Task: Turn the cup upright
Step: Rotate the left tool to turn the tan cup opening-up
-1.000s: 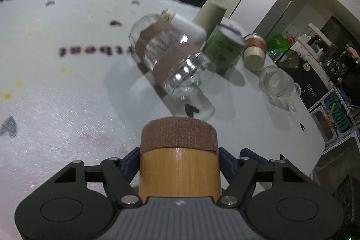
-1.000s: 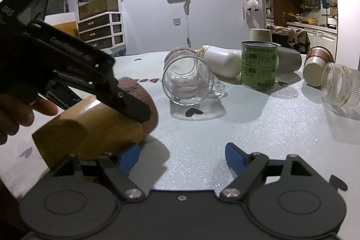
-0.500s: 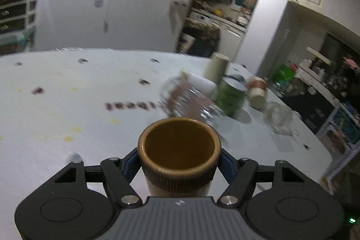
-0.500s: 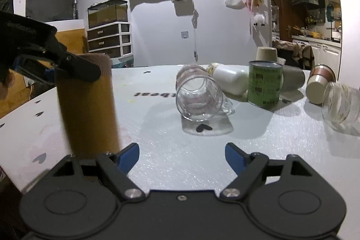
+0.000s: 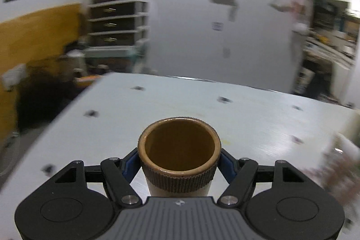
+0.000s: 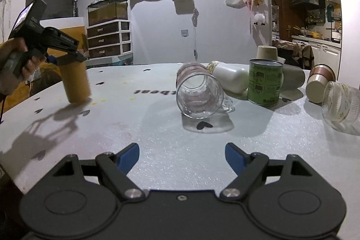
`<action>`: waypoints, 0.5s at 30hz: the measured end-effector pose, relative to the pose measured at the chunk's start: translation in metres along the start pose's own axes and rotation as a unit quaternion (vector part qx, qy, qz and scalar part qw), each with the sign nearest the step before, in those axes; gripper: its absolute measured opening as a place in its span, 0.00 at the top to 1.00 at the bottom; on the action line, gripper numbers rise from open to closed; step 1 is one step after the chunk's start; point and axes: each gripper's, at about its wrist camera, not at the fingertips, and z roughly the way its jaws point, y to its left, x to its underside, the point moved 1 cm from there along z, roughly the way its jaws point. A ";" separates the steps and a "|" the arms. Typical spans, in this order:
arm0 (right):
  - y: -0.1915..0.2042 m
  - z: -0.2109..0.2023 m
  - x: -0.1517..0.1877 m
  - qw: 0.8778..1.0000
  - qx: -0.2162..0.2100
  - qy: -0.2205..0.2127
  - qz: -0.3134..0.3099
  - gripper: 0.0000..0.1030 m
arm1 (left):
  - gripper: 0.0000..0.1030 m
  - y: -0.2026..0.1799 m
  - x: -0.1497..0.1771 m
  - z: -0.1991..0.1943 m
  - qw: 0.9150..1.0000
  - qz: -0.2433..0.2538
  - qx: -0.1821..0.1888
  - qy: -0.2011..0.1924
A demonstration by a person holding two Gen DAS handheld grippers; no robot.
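The left gripper [image 5: 179, 163] clamped the wooden cup [image 6: 75, 82], axis vertical, base at the table [image 6: 157, 132]; the right gripper [image 6: 182, 155] gaped empty, well apart.

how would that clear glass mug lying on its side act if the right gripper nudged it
The glass mug lies on its side on the table, so it would probably roll, though its handle, resting low against the tabletop, may stop it early. Smooth glass looks slippery for the right gripper, which is open. It is likely rigid and breakable, and the green can stands close.

Left hand-held gripper [image 6: 69, 59] clamps upright wooden cup [image 6: 75, 82]; glass mug [image 6: 200, 93] lies sideways.
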 end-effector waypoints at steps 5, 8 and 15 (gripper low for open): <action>0.001 0.001 0.001 1.000 0.001 0.002 -0.003 0.18 | 0.30 0.030 -0.017 0.015 0.998 -0.003 -0.067 -0.014; 0.002 0.002 0.001 1.000 0.001 0.002 -0.003 0.18 | 0.30 0.045 -0.020 0.026 0.997 -0.019 -0.072 -0.006; 0.002 0.001 -0.001 1.000 0.001 -0.001 -0.006 0.18 | 0.30 0.056 -0.010 0.036 0.997 -0.032 -0.065 -0.029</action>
